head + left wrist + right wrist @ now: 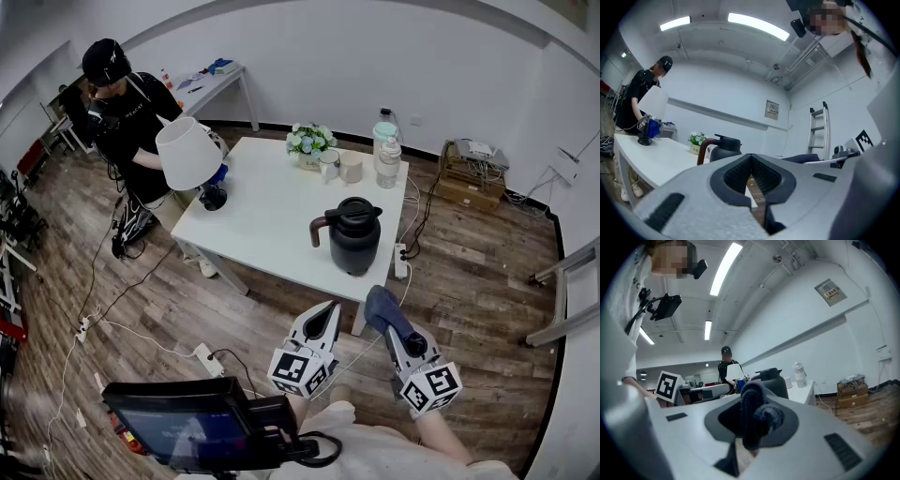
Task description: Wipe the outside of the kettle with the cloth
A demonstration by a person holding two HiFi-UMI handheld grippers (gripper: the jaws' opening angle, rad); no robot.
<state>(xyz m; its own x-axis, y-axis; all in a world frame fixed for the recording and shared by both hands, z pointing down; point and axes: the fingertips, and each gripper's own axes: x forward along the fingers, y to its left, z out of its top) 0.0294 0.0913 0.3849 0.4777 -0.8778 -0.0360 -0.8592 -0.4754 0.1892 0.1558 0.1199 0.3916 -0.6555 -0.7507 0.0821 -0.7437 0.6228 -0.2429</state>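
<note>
A black kettle [354, 234] with a brown handle stands near the front edge of the white table [272, 211]. It also shows in the left gripper view as the kettle [722, 147] and in the right gripper view as the kettle [773, 380]. My right gripper [382, 307] is shut on a dark blue cloth [386, 314], held below the table's front edge; the cloth [754, 416] bunches between the jaws. My left gripper [330, 314] is shut and holds nothing, off the table to the left of the right one.
A person [127, 108] at the table's far left handles a white lamp [187, 155]. Flowers [309, 141], cups [339, 166] and a bottle [387, 150] stand at the table's back edge. Cables and a power strip [206, 356] lie on the wooden floor. A ladder [818, 131] stands by the wall.
</note>
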